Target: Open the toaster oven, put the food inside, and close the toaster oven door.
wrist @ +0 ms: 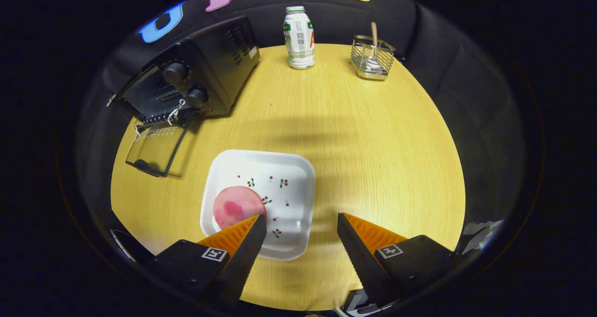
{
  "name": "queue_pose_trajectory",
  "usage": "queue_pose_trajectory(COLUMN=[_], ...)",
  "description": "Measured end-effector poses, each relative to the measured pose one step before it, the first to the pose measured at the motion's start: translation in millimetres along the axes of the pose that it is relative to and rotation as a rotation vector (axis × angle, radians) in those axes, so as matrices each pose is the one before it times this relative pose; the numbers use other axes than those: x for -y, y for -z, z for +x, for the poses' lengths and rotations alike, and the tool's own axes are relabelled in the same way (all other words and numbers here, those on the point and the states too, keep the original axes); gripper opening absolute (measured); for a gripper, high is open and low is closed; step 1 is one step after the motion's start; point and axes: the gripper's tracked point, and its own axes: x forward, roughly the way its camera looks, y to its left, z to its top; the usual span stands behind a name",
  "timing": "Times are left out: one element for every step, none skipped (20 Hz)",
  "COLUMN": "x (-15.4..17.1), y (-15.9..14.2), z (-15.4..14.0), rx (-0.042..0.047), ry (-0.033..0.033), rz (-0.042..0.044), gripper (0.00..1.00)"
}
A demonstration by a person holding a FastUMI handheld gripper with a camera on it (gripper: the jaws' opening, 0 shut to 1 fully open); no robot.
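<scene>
Wooden table (373, 158) bears toaster oven (196, 70), plate (280, 177), bottle (299, 37), wire basket (371, 58).

Matt wood-grain table (373, 135); glossy white plate (284, 168); matt black oven (219, 70); shiny wire metal basket (371, 58); ribbed orange fingers (233, 235).

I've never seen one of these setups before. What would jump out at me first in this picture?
Probably the two orange fingers of the gripper, spread open above a white plate with a pink round piece of food lying just ahead of one finger. Next, the black toaster oven beyond the plate, its glass door already folded down onto the yellow table. At the table's far edge stand a white bottle and a wire basket.
</scene>
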Motion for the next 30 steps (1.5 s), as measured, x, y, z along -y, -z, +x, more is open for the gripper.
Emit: queue_pose_trajectory(x=[4.29,1.97,0.05,1.44,3.28,0.9,2.51,4.88,1.16,-0.98,-3.3,-0.38,-0.8,-7.01,-1.96,-1.42,-1.8,0.47,0.12,-1.14,-1.02,0.57,-1.01,-0.4,0.52,-0.71,-0.74,-0.75,-1.98,-1.63], y=[1.86,1.89,1.61,2.6,-1.5,-1.61,0.71,0.78,-0.52,0.64,0.65,-0.46,0.37,0.53,2.43,-5.59,2.36,-0.53,1.9,0.21,0.98,-0.94,-1.17,2.99,-0.48,-0.03,0.4,1.38,2.36,2.55], z=[4.33,3.53,3.21,3.45,2.22,-1.51,1.55,1.16,2.56,-1.28,1.24,0.42,0.73,0.83,2.14,3.31,3.34,-5.72,-0.27,-1.91,0.17,-0.57,1.53,0.14,-0.68,1.31,-0.16,0.13,-0.32,1.87], rx=[-0.02394,-0.02086,-0.01915,-0.01767,-0.00171,-0.00582,-0.00587,-0.01169,-0.01586,-0.02032,-0.02862,-0.01956,-0.0232,-0.02366,-0.02672,-0.01699,-0.00799,-0.00069,0.00552,0.00461,-0.00035,0.00974,0.01368,0.00262,0.00659,0.00651,0.00811,0.00566,0.00803,0.00257], ry=[0.00619,0.00042,-0.00588,-0.00196,0.01303,0.00163,0.01183,0.0249,0.00556,0.00172,-0.01197,-0.00248,-0.00495,-0.03751,-0.00805,-0.02338,-0.01835,-0.02388,-0.02582,-0.02603,-0.0214,-0.01083,-0.0093,-0.01719,-0.01479,-0.01186,-0.01428,-0.01845,-0.02873,-0.02887], rz=[0.02352,0.02961,0.02526,0.01262,0.00311,-0.00152,-0.00997,-0.01524,-0.00465,-0.0046,-0.00748,-0.01189,-0.02348,-0.01304,0.03766,0.0242,0.02412,0.01728,0.00317,0.00463,-0.01303,-0.00154,0.0067,0.00614,0.00685,0.01428,0.01789,0.01885,0.01732,0.02409], gripper=[1.0,1.0,1.0,1.0,0.99,0.96,0.86,0.83,0.73,0.67,0.67,0.6,0.53,0.53,0.35,0.16,0.13,0.12,0.1,0.1,0.07,0.07,0.05,0.05,0.05,0.05,0.05,0.05,0.05,0.05])
